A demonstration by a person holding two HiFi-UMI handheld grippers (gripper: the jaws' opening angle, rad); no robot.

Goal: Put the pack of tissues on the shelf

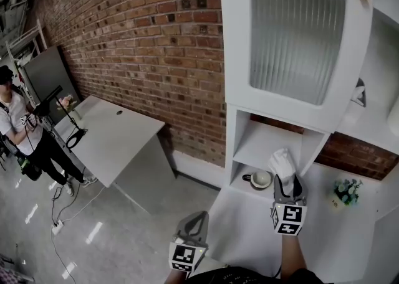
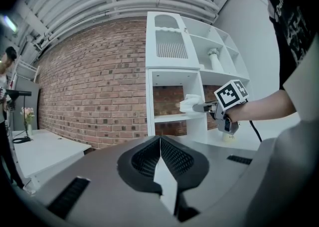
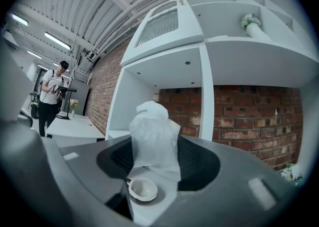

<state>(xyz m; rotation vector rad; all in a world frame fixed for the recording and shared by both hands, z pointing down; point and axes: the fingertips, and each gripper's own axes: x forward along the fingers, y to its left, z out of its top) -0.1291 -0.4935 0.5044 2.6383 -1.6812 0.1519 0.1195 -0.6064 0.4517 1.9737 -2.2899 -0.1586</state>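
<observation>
My right gripper (image 1: 285, 180) is shut on the pack of tissues (image 1: 282, 162), a soft white plastic-wrapped pack that sticks out past the fingertips. It hangs in front of the middle compartment of the white shelf (image 1: 264, 147), above the level of a cup on a saucer (image 1: 260, 180). In the right gripper view the pack of tissues (image 3: 152, 139) stands upright between the dark jaws, with the cup (image 3: 143, 189) below it. The left gripper view shows the right gripper (image 2: 198, 107) pointing the pack (image 2: 189, 103) at the shelf opening. My left gripper (image 1: 199, 216) stays low and back, shut with nothing in it.
A ribbed-glass cabinet door (image 1: 293, 40) stands open above the compartment. A small potted plant (image 1: 346, 190) sits on the white counter to the right. A white table (image 1: 118, 139) runs along the brick wall at left, and a person (image 1: 25, 133) stands beyond it.
</observation>
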